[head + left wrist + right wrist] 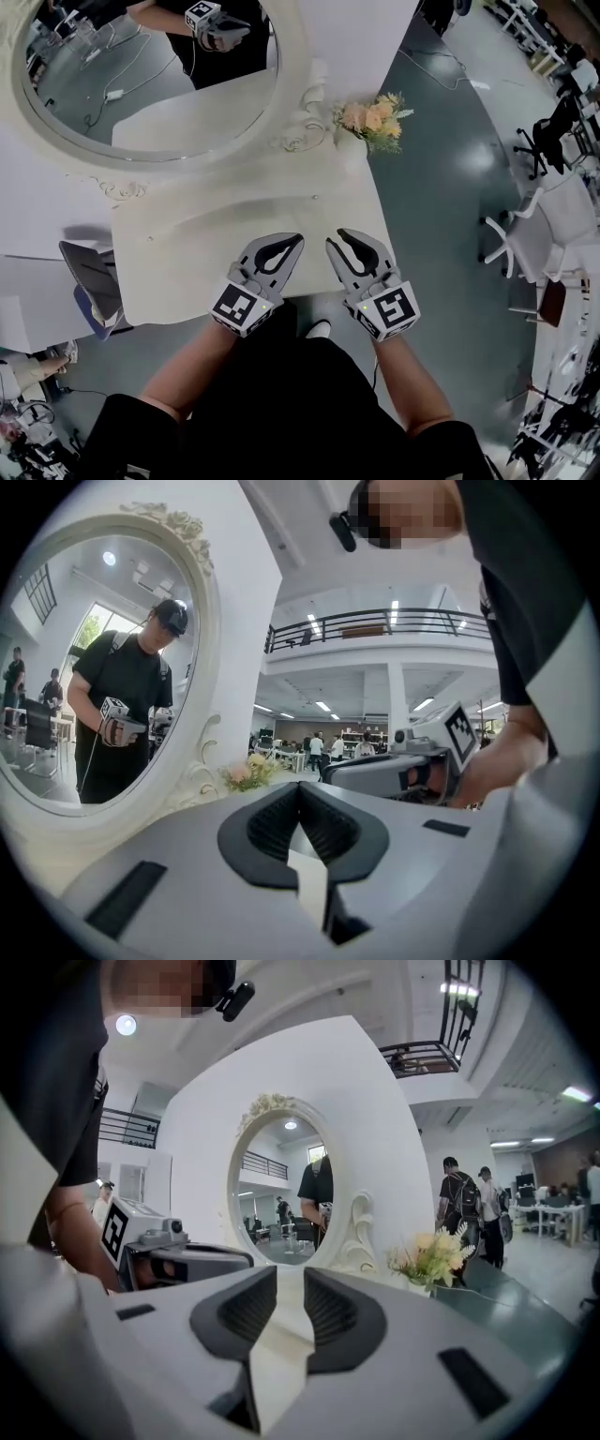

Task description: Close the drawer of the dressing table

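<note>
The counter point(234, 225) is smooth and cream-painted, with a soft satin sheen. At eleven o'clock the mirror point(141, 84) is glossy glass in a carved white frame point(302, 122). At three o'clock the floor point(450, 197) shines grey-green. The left tool point(286, 242) and right tool point(349, 238) are matt grey plastic with ribbed black pads point(272, 823).

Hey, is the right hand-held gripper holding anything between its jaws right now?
No. The right hand-held gripper has its jaws slightly apart, and the gap between them is empty.

A big open office hall, with swivel chairs point(547, 134), a railed mezzanine point(375, 622) and distant desks point(548, 1213).
</note>
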The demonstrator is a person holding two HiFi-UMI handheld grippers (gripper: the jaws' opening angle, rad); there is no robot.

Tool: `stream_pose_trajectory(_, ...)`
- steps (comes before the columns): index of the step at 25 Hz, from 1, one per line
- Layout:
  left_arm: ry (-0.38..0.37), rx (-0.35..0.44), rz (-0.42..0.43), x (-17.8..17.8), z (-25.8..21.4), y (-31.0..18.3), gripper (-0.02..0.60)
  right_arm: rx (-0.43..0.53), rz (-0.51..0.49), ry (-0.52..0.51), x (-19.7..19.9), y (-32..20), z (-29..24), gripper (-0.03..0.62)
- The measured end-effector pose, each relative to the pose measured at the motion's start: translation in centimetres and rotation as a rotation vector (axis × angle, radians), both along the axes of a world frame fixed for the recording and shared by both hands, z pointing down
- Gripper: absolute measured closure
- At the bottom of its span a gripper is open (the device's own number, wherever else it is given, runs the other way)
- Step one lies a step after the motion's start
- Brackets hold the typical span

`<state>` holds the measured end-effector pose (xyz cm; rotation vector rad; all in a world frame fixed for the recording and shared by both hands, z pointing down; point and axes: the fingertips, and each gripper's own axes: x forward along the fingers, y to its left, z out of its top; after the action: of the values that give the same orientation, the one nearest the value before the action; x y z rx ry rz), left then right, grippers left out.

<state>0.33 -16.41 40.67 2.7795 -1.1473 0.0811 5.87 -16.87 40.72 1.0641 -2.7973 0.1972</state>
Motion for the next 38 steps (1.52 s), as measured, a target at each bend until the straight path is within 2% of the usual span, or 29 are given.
stream_pose_trajectory(13, 0.001, 0.065, 0.023, 3.1, -4.8, 7.4, 0.588, 0.071, -0.056, -0.074, 2.1, 7.7, -5.0, 0.577)
stream_pose_trajectory(22, -0.007, 0.098, 0.027, 3.8, -6.4, 9.9, 0.588, 0.090, -0.080, -0.083, 2.3, 9.8, -6.8, 0.591)
stream_pose_trajectory(38, -0.009, 0.119, 0.025, 4.0, -7.8, 10.6, 0.588, 0.098, -0.108, -0.072, 2.1, 10.3, -8.3, 0.591)
